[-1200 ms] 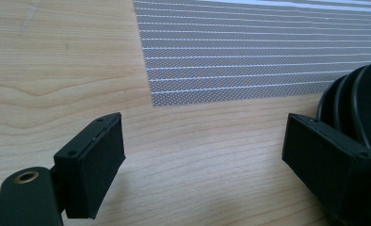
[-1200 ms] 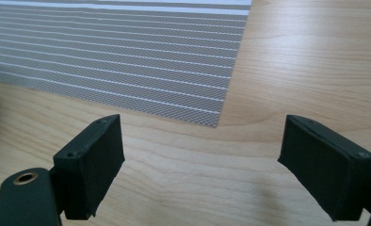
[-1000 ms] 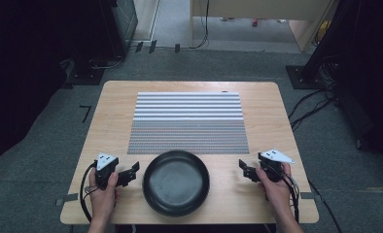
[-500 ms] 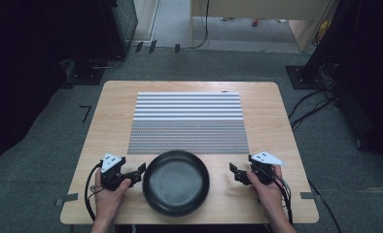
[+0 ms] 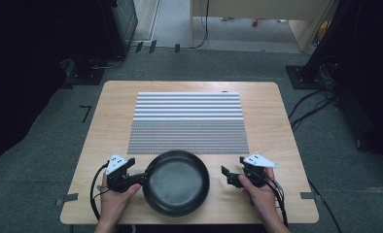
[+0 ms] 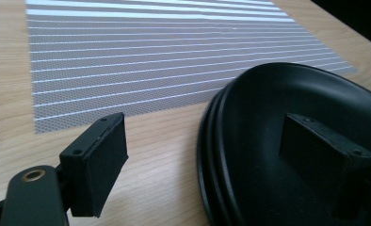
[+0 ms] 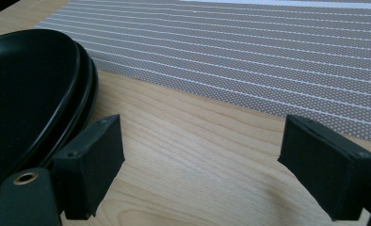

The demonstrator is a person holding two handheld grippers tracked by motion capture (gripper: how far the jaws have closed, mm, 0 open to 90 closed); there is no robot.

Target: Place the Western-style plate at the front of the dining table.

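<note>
Wooden table (image 5: 107, 121), striped grey mat (image 5: 189, 121), carpeted floor (image 5: 43, 160)

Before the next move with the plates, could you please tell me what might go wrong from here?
1. The left gripper straddles the rim of the stacked black plates with jaws open, having just been closing a little. It may pinch only the top plate, so the stack could split or slide.
2. The right gripper is open and short of the rim, over bare table. A one-sided lift would probably tilt the stack.
3. The stack sits near the table's front edge and could be pushed off.
</note>
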